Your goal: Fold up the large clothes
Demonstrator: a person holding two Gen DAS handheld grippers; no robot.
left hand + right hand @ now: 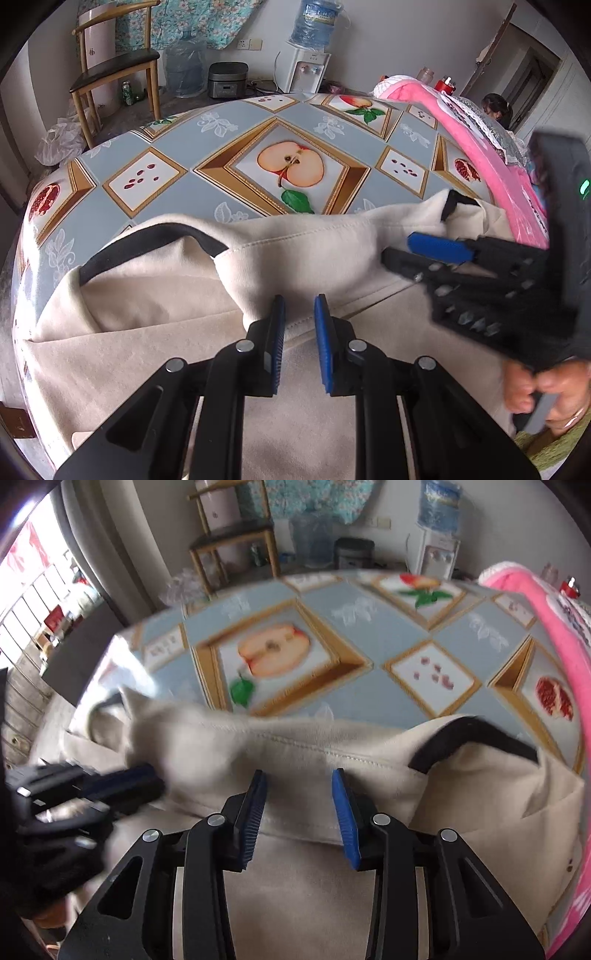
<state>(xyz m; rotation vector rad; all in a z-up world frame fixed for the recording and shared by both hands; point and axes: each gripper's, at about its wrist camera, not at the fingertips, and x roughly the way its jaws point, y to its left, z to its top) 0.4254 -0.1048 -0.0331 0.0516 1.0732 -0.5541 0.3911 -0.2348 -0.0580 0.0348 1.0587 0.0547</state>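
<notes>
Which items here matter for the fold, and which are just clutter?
Job:
cream garment, black-trimmed, lying on the fruit-print tablecloth
left gripper, jaws narrowly apart, fabric fold at its tips
right gripper, jaws apart, no pinch on the cloth

Lying about:
pink blanket at the table's right edge
wooden chair
water dispenser
rice cooker

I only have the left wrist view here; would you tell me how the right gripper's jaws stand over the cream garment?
Observer: The right gripper is open; the stitched hem of the cream garment runs just beyond its tips, unpinched.
Operator: What lies to its right?
Observer: A black-trimmed opening gapes there, beside the pink cloth.
Operator: And past the left gripper?
Observer: Beyond the blurred left gripper there is a barred window.
</notes>
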